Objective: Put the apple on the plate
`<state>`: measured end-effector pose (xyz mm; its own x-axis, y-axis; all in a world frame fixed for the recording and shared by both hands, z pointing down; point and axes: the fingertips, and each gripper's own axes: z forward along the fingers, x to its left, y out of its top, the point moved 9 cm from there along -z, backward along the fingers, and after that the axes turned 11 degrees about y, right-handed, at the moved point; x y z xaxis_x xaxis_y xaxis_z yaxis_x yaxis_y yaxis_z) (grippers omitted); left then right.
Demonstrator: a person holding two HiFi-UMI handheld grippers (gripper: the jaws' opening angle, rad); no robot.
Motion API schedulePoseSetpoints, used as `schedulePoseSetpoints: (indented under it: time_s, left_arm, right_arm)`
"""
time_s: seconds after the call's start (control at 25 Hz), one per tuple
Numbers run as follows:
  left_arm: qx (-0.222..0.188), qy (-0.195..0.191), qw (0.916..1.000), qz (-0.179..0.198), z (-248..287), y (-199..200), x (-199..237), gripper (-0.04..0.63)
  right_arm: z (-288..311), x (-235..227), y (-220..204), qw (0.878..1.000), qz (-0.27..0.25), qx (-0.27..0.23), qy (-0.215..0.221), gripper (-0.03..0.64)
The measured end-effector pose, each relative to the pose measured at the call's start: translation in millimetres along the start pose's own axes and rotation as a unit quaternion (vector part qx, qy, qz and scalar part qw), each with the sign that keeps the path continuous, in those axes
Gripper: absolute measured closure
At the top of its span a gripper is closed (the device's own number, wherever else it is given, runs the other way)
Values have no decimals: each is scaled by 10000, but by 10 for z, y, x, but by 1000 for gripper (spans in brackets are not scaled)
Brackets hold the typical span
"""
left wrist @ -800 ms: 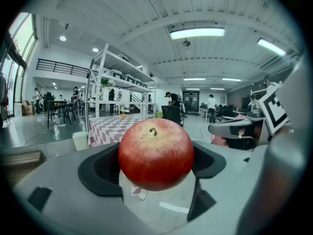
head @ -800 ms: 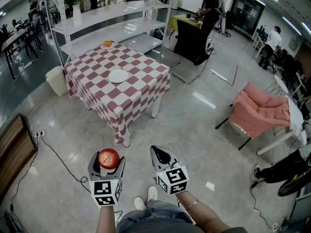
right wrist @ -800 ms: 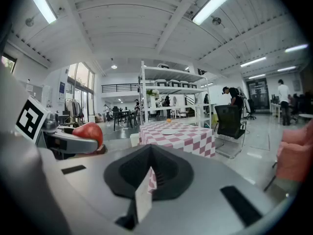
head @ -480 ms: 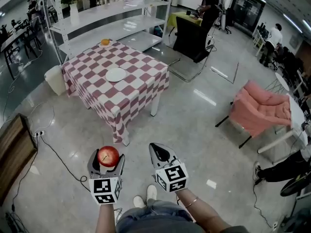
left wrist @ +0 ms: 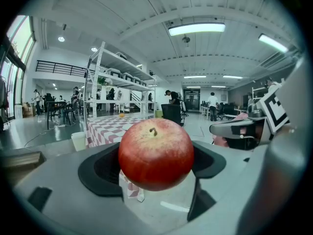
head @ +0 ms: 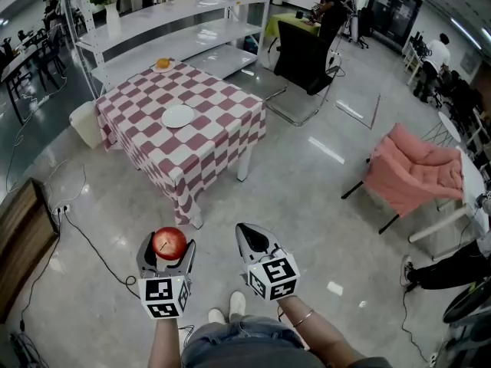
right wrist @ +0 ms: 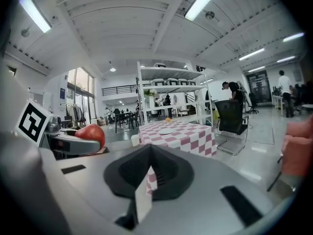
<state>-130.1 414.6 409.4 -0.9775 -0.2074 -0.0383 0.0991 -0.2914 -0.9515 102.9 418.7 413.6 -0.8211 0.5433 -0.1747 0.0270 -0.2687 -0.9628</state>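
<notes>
Head view with both gripper views, carrying stage. The left hand-held gripper (head: 167, 256) stands wide, its pads pressed on the apple (head: 169, 241), which sits stem up. The right hand-held gripper (head: 251, 239) is closed on nothing. Compared with the frames just before, the checked counter (head: 219, 125) and its white plate (head: 178, 116) have slid slightly left and up in the head view. The apple keeps the same seat between the jaws. This suggests that the grip is stable and that the placing has not begun. The plate lies near the counter's middle, well apart from the apple, with bare floor between. An orange (head: 162, 64) sits at the far corner, away from the plate. For open room, the near and right edges of the counter are free. A bin (head: 83, 123) and a shelf (head: 165, 33) crowd its left and far sides, and a cable (head: 96, 248) crosses the floor on the left.
</notes>
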Motion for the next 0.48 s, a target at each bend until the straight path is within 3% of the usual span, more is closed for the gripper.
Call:
schedulePoseSetpoints:
  time_s: [0.48]
  left_arm:
    - [-158, 226, 9996, 59, 134, 154, -244, 173]
  right_arm:
    - [-92, -347, 114, 9997, -138, -102, 155, 606]
